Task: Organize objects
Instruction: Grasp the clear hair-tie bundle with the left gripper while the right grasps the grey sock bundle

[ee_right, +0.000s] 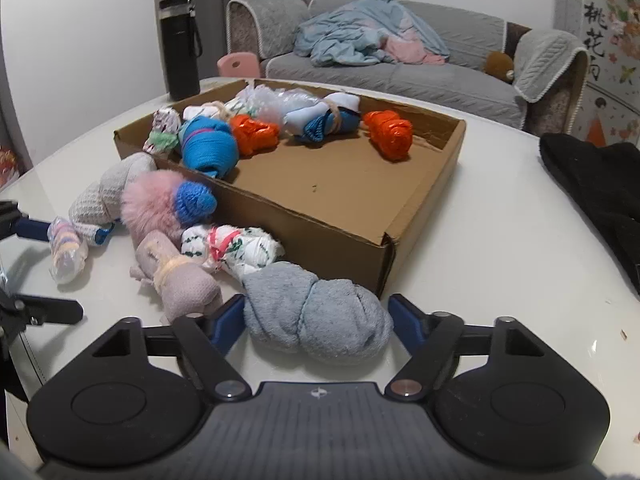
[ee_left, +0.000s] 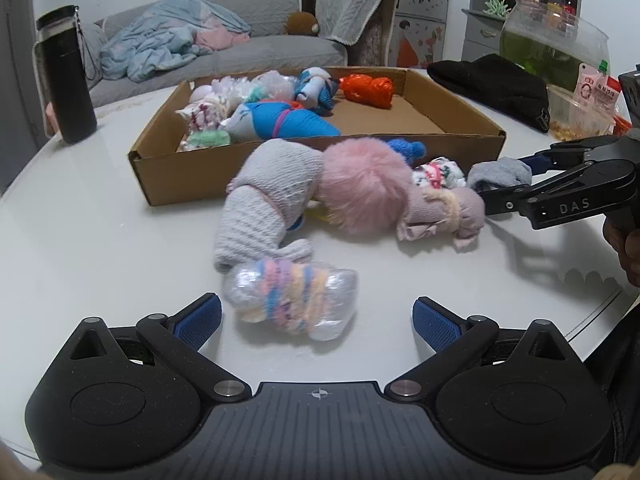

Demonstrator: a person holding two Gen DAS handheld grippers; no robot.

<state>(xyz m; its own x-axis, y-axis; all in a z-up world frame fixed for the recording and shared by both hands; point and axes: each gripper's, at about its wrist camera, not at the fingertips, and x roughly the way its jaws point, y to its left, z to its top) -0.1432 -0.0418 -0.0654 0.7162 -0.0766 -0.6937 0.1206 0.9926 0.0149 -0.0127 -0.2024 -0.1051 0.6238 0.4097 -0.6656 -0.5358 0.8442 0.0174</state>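
A shallow cardboard box (ee_left: 200, 172) (ee_right: 420, 216) on the white table holds several rolled sock bundles. More bundles lie in front of it. My left gripper (ee_left: 316, 320) is open, its blue pads either side of a plastic-wrapped pastel striped bundle (ee_left: 290, 298) (ee_right: 66, 250) on the table. My right gripper (ee_right: 316, 322) (ee_left: 516, 182) is open around a grey sock bundle (ee_right: 316, 320) (ee_left: 500, 172), pads close to its sides. Between lie a pink fluffy bundle (ee_left: 360, 188) (ee_right: 150, 204), a grey knit bundle (ee_left: 264, 208), a mauve bundle (ee_left: 444, 212) (ee_right: 176, 280) and a white patterned bundle (ee_right: 232, 248).
A black flask (ee_left: 66, 76) (ee_right: 180, 48) stands beyond the box's left end. A black cloth (ee_left: 492, 86) (ee_right: 600, 188) lies at the right. A glass jar (ee_left: 552, 44) and snack packets stand at the far right. A grey sofa is behind the table.
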